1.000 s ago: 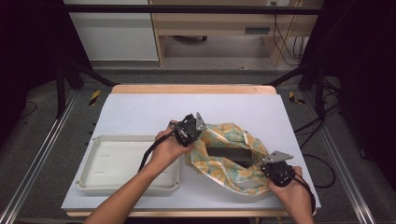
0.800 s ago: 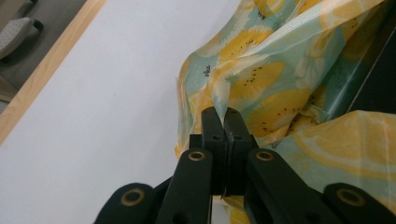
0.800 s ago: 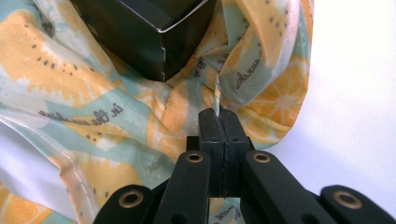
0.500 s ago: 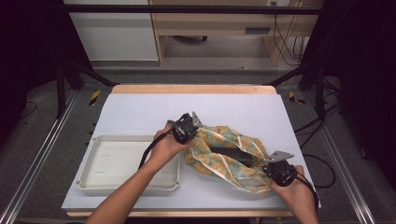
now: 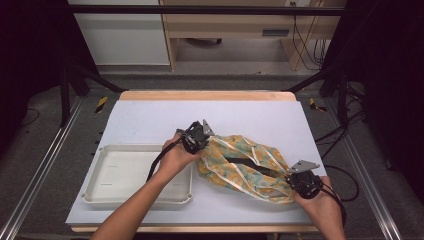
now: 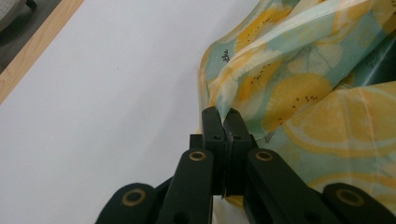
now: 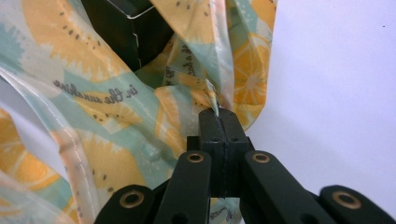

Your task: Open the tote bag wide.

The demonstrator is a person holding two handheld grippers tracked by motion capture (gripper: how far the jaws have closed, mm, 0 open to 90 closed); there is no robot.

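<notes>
A bag (image 5: 245, 167) with a lemon print lies on the white surface (image 5: 150, 120), just beside the white tray (image 5: 135, 175). The left gripper (image 5: 202, 137) is closed tight on the bag's edge, at the end near the tray. The right gripper (image 5: 295, 177) is closed tight on the bag's edge at the end far from the tray. A dark box (image 7: 128, 30) sits inside the bag.

The lemon-print bag (image 5: 245, 167) looks like thin glossy plastic film, all crinkly. Surface (image 5: 150, 120) is matt white with a bare wood edge (image 5: 207, 95). Tray (image 5: 102, 195) is smooth off-white plastic; hand-held gripper jaws are matt black.
</notes>
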